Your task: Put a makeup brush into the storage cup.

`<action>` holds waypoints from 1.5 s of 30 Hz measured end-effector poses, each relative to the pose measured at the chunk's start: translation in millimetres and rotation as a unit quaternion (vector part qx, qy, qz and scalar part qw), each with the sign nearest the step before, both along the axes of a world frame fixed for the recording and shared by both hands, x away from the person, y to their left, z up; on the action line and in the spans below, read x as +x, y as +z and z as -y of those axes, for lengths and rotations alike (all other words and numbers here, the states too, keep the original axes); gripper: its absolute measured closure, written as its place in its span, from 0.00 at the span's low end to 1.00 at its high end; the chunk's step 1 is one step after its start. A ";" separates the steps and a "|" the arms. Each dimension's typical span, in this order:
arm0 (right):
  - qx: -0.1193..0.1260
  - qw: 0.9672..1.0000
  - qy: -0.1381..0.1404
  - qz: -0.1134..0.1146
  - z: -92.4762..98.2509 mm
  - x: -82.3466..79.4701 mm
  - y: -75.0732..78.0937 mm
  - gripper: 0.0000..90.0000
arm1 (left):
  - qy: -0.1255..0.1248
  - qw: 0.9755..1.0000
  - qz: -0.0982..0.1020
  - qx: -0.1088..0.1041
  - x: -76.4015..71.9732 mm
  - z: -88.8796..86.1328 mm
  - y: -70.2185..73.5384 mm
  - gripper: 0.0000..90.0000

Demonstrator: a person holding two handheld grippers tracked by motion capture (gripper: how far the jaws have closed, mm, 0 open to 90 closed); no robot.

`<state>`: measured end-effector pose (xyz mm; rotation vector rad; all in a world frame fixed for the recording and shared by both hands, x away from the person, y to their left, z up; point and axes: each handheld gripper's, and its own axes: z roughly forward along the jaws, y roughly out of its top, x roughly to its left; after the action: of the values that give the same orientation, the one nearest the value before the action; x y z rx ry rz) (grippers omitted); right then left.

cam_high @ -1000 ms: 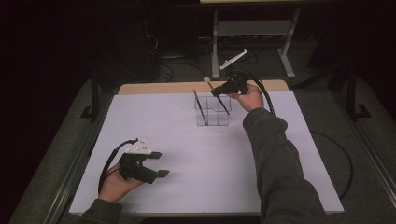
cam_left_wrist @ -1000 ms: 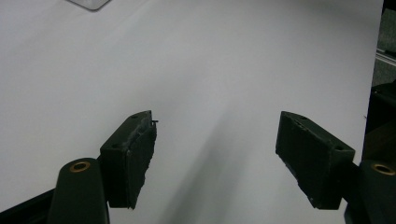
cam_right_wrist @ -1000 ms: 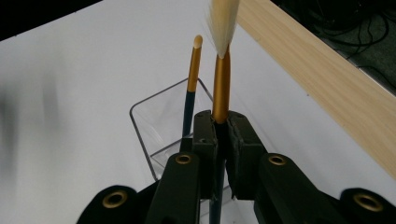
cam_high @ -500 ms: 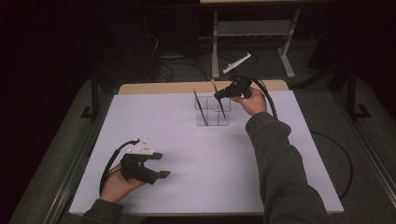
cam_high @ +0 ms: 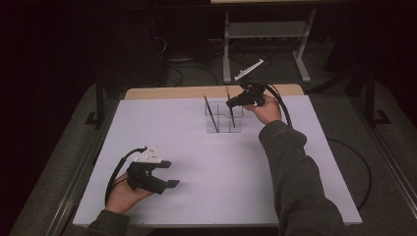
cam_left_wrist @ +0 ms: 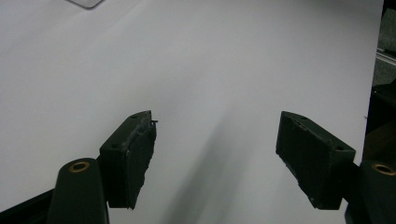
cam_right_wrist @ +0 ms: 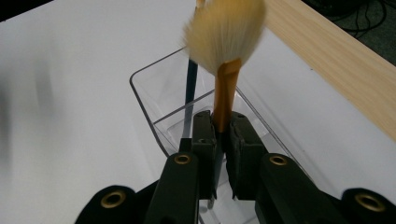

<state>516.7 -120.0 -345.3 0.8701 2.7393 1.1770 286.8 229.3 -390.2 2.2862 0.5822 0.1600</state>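
Since the earlier frame, right gripper (cam_high: 231, 103) has lowered slightly, jaws clamping the brush (cam_right_wrist: 223, 56) upright above the clear organizer (cam_high: 223, 120), directly below. Left gripper (cam_high: 164, 173) rests open, empty, well apart.
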 end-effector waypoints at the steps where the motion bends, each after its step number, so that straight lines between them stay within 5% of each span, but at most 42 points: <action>1: -0.004 1.000 0.000 0.006 0.7 0.2 -0.5 0.87 | 0.000 1.000 0.000 -0.001 0.0 0.0 -0.1 0.30; 7: -0.014 1.000 -0.001 0.010 4.1 -3.4 -1.3 0.83 | -0.001 1.000 -0.003 0.003 0.1 1.9 -2.7 0.30; 45: 0.027 0.999 -0.033 0.018 46.4 -54.1 -1.3 0.62 | 0.034 0.999 -0.001 -0.014 -1.0 -10.9 -2.1 0.26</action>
<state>462.6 -166.4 -346.6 0.9290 2.6405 1.2471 285.7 240.2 -392.3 2.2418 0.6591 0.1807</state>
